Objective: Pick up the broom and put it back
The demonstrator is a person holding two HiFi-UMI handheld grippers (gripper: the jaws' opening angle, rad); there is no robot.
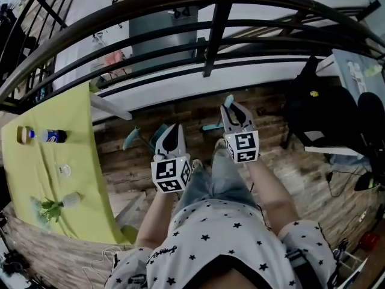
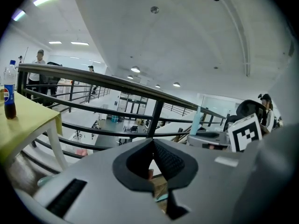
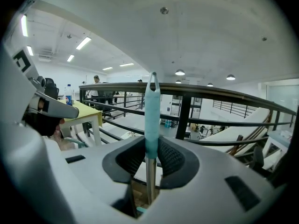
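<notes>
The broom (image 3: 152, 115) has a metal shaft with a light teal grip and stands upright. My right gripper (image 3: 151, 148) is shut on that grip, and the grip's tip rises above the jaws. In the head view the right gripper (image 1: 231, 109) holds the broom's handle top (image 1: 229, 100) close to the black railing (image 1: 210, 35), and a teal piece (image 1: 210, 126) shows low on the floor beneath it. My left gripper (image 1: 171, 132) hovers beside it at the left. Its jaws (image 2: 152, 148) meet with nothing between them. From the left gripper view the broom handle (image 2: 197, 120) stands at the right.
A table with a yellow-green cloth (image 1: 42, 179) stands at the left and carries a cola bottle (image 1: 48, 136) and small items. A teal object (image 1: 131, 138) lies on the wooden floor near the table. Black chairs (image 1: 325, 113) and a desk are at the right.
</notes>
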